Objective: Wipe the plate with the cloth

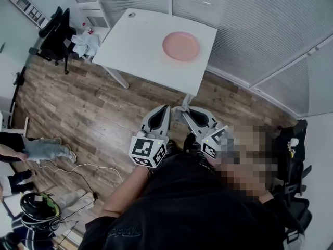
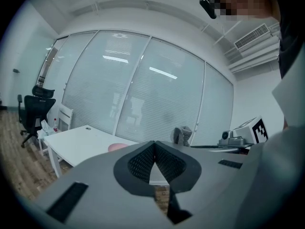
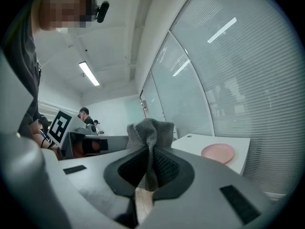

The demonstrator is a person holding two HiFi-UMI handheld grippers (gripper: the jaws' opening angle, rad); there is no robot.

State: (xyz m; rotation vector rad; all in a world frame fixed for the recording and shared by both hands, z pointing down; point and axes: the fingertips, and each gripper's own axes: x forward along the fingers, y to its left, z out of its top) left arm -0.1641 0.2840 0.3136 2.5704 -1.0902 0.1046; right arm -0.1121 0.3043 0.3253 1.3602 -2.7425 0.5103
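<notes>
A pink plate (image 1: 181, 46) lies on the right part of a white table (image 1: 138, 43) that stands ahead of me against a glass wall. Both grippers are held side by side near my body, short of the table and pointing at it. My left gripper (image 1: 165, 109) is shut with nothing between its jaws (image 2: 154, 144). My right gripper (image 1: 183, 111) is shut on a grey knitted cloth (image 3: 149, 130), which bunches up above the jaws. From the left gripper view, the cloth (image 2: 183, 134) and the plate (image 2: 117, 147) both show. The plate (image 3: 218, 152) also shows in the right gripper view.
A black office chair (image 1: 56, 34) and a white chair (image 1: 94, 13) with clutter stand left of the table. People (image 1: 32, 149), a helmet (image 1: 39, 210) and cables (image 1: 78, 168) are on the wooden floor at the left. Another black chair (image 1: 294, 155) is at the right.
</notes>
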